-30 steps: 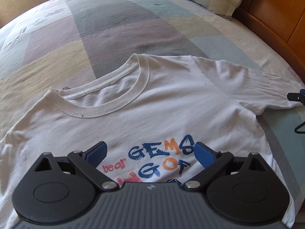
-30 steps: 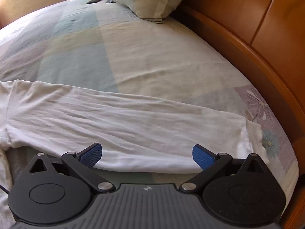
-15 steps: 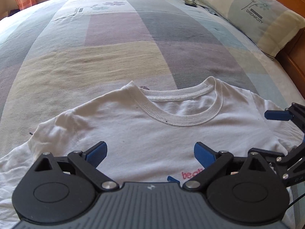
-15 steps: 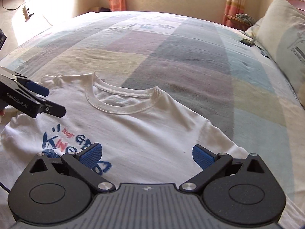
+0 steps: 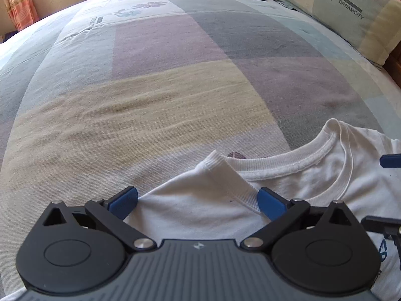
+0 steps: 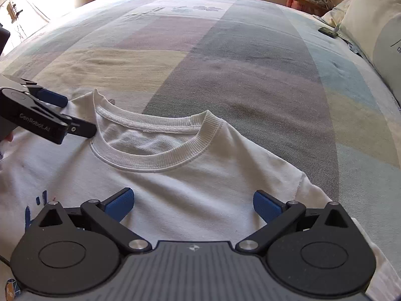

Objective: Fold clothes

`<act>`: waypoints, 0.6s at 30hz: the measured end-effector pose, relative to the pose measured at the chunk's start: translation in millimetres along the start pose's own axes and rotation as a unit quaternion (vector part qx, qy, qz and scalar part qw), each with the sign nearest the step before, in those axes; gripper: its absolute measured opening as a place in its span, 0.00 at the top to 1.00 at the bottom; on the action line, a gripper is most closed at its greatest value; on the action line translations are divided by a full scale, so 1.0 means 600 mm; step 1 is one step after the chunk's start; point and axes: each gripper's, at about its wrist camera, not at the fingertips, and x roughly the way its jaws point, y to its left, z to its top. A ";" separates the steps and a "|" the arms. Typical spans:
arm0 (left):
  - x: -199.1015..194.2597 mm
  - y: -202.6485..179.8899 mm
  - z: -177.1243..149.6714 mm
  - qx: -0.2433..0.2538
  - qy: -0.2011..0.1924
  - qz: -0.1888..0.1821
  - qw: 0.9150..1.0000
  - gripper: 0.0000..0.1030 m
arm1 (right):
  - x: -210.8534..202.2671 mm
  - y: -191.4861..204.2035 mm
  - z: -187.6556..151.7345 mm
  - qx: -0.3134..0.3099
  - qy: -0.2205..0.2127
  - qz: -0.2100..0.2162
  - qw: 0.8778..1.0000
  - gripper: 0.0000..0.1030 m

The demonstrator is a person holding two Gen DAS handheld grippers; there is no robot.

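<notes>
White T-shirt [image 5: 313, 188] lies flat on a pastel patchwork bedspread [image 5: 150, 100]; in the left wrist view, the left gripper [image 5: 197, 198] hovers spread wide over its shoulder beside the collar. In the right wrist view, the right gripper [image 6: 193, 202] hovers equally spread over the other shoulder.

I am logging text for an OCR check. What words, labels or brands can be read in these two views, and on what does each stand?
"DREAMCITY": on the pale flowered pillow at the head of the bed.
"GenRobot.AI": on the black arm of the left gripper, seen from the right wrist.
Small dark label on the patchwork bedspread: too small to read.
Blue print on the white cotton T-shirt: mostly hidden, unreadable.
</notes>
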 end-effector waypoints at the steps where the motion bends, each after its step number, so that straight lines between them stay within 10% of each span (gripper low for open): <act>1: -0.011 0.004 0.002 -0.011 -0.005 -0.011 1.000 0.03 | -0.012 0.011 -0.001 -0.006 -0.005 0.013 1.000 0.00; 8: -0.107 0.035 -0.036 -0.044 -0.019 -0.024 0.999 0.03 | -0.046 0.139 -0.036 -0.094 0.018 0.097 0.991 0.00; 18: -0.176 0.070 -0.104 -0.103 0.001 -0.033 0.994 0.03 | -0.012 0.211 -0.055 -0.130 0.038 0.077 0.988 0.00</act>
